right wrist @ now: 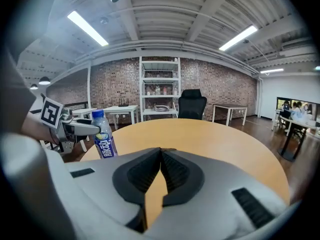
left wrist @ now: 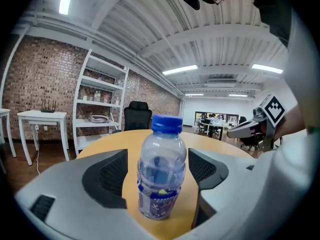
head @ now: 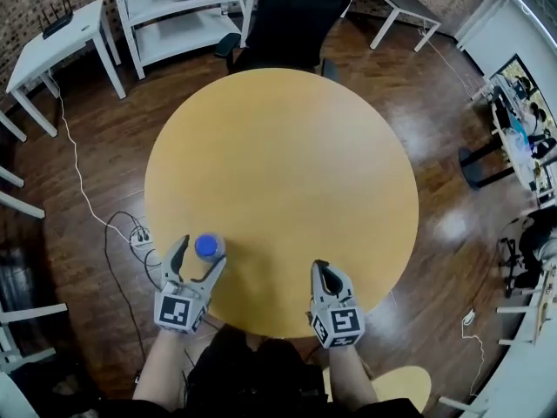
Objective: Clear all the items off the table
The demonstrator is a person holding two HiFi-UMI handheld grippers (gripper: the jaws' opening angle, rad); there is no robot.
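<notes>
Left claw (head: 202, 251) spread around upright bottle (left wrist: 161, 169) (pads clear of it) at desk (head: 287, 164) edge; right claw (head: 320, 268) pressed together.

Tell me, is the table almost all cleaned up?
Nearly. The round table shows just one thing on it, a water bottle near its edge. The left gripper has open jaws on either side of the bottle, not squeezing yet. The right gripper is shut and empty. Left: grab the bottle and take it away.
</notes>
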